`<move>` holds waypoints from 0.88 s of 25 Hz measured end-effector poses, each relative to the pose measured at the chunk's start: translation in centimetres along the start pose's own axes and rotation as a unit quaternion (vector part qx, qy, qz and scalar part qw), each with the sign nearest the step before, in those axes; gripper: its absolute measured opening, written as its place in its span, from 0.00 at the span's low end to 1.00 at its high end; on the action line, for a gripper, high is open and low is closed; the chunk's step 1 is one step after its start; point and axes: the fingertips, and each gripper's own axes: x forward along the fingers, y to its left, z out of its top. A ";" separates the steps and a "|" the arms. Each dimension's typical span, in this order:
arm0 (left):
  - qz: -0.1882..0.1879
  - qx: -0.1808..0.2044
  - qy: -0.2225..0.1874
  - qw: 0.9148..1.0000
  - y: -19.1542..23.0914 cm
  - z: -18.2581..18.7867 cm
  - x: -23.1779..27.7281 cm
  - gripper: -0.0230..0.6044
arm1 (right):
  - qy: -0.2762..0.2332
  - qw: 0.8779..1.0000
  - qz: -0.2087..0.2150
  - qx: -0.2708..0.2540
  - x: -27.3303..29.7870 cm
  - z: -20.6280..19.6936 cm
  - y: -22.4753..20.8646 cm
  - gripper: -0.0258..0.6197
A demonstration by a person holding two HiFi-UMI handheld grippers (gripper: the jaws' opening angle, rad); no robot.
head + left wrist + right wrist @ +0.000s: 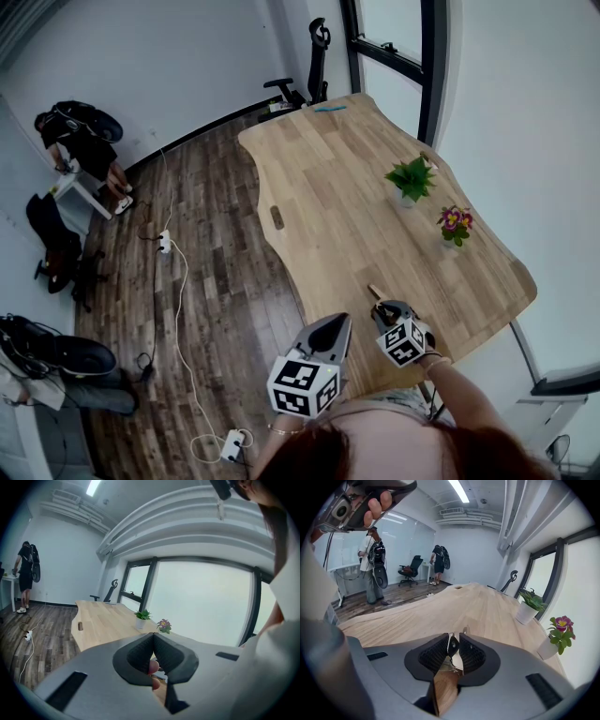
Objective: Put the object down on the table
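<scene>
While we hold it over the counter's near end, tool: a wooden-handled tool is clamped in the right gripper. Its handle trails back under the jaws and its metal front reaches just past their tips.
Right gripper: narrowed hard onto the tool's metal neck, with both pads against it. From the head view it sits above the counter's near end, inside the edge.
Left gripper: pads pressed together with nothing between them, idling just beside the counter's near edge.
Counter: light wood, bare across its middle and near end.
Plants: a green potted plant and a flowering pot stand along the counter's window side, well apart from the near end.
Height: we cannot tell whether the tool already touches the counter or hangs above it.
Step in hand: we judge this to be the lowering before release.
Doing it well: we would level the tool first, so handle and metal end meet the wood together. Then we part the jaws only slightly, lift straight up, and keep the landing spot well inside the counter's edge.
Risk: the long handle hangs free, so letting go too high could let it tip, bounce or roll toward the counter's near edge.
</scene>
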 end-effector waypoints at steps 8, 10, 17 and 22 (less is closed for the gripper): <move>0.003 -0.003 0.000 1.000 0.3 -0.1 -0.1 0.04 | 0.005 1.000 0.006 0.001 0.4 -0.2 0.3 0.15; 0.004 -0.004 0.001 1.000 0.4 -0.2 -0.1 0.04 | 0.007 1.000 0.005 0.005 0.5 -0.4 0.2 0.16; 0.008 -0.007 0.000 1.000 0.6 -0.1 -0.2 0.04 | 0.005 1.000 0.010 0.023 0.6 -0.1 0.1 0.16; 0.009 -0.007 0.000 1.000 0.7 -0.2 -0.2 0.04 | 0.003 0.999 0.014 0.042 0.7 -0.1 -0.1 0.17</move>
